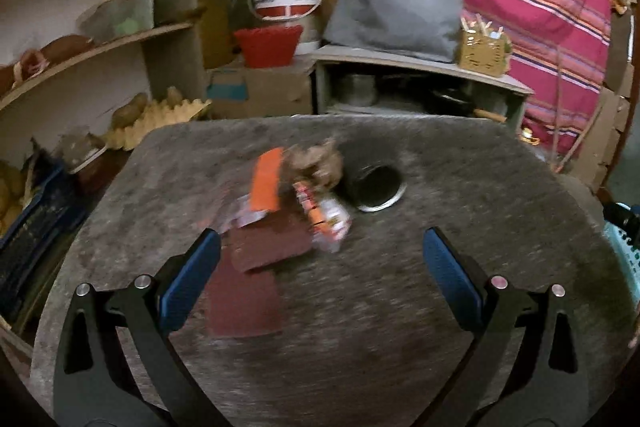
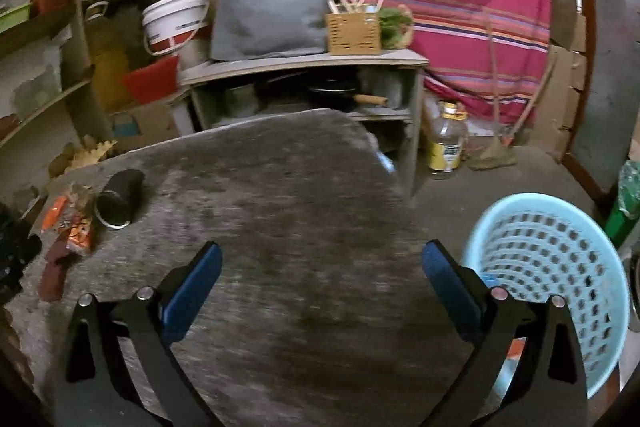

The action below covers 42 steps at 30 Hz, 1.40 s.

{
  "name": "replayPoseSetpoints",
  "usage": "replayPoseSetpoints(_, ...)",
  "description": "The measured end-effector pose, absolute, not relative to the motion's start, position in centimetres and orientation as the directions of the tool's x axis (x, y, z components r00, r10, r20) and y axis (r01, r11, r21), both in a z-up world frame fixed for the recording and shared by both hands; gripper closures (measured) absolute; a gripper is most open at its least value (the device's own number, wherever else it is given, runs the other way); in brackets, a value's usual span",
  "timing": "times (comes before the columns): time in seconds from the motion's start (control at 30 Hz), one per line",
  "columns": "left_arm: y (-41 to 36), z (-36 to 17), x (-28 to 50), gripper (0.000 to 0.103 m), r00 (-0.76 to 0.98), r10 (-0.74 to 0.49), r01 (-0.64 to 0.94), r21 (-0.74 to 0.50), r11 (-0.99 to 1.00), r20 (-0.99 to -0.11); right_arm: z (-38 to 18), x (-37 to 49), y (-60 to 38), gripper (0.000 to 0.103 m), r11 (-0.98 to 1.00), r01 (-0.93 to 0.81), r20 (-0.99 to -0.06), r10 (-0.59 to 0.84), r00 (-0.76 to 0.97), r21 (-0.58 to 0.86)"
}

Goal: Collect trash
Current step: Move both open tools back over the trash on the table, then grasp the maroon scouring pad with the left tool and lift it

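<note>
1. Trash [image 1: 296,203]: a loose heap near the middle of the grey table [image 1: 460,267], just beside a dark can [image 1: 374,187] lying on its side. In the heap: an orange packet [image 1: 266,183], a printed wrapper [image 1: 328,223], a brown crumpled lump [image 1: 316,163], two maroon sheets [image 1: 248,279].
2. Light blue basket [image 2: 548,267] stands on the floor off the table's right edge. A scrap of orange shows low through its holes; the rest of its contents cannot be made out.
3. Left gripper [image 1: 320,251]: jaws spread wide, nothing between them, above the near maroon sheet, pointed at the heap.
4. Right gripper [image 2: 322,263]: released, empty, over bare table between heap and basket.
5. Judgement: most of the job remains. The whole heap and the can still sit on the table, and neither tong carries anything.
</note>
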<state>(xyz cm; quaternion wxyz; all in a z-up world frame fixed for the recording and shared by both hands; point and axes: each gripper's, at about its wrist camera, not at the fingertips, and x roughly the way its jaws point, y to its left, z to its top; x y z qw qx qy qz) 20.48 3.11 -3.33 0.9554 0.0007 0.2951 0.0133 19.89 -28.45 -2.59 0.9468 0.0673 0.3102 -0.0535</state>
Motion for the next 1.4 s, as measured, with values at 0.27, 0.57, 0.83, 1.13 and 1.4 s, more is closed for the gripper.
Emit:
replayPoseSetpoints(0.27,7.0,-6.2,21.3,0.006,0.777,0.062,-0.064,0.019,0.998,-0.626,-3.0,21.3,-24.1,0.005,0.995,0.081,-0.587,-0.036,0.809,0.052)
replayPoseSetpoints(0.57,8.9,-9.0,23.5,0.006,0.674,0.060,-0.115,-0.025,0.993,-0.736,-3.6,22.2,-23.8,0.005,0.993,0.088,-0.616,-0.020,0.787,0.081)
replayPoseSetpoints(0.83,8.8,-10.1,24.4,0.030,0.623,0.018,-0.078,-0.039,0.996,-0.782,-3.7,22.2,-23.5,0.005,0.995,0.076,-0.623,-0.018,0.782,0.067)
replayPoseSetpoints(1.13,10.7,-9.3,23.8,0.046,0.621,-0.011,-0.051,-0.055,0.997,-0.784,-3.7,22.1,-22.6,0.005,0.998,0.059,-0.621,-0.023,0.783,0.038)
replayPoseSetpoints(1.4,11.3,-6.5,21.3,0.046,0.669,-0.004,0.002,-0.004,1.000,-0.743,-4.2,22.5,-20.9,0.005,0.999,0.037,-0.628,-0.023,0.778,0.009)
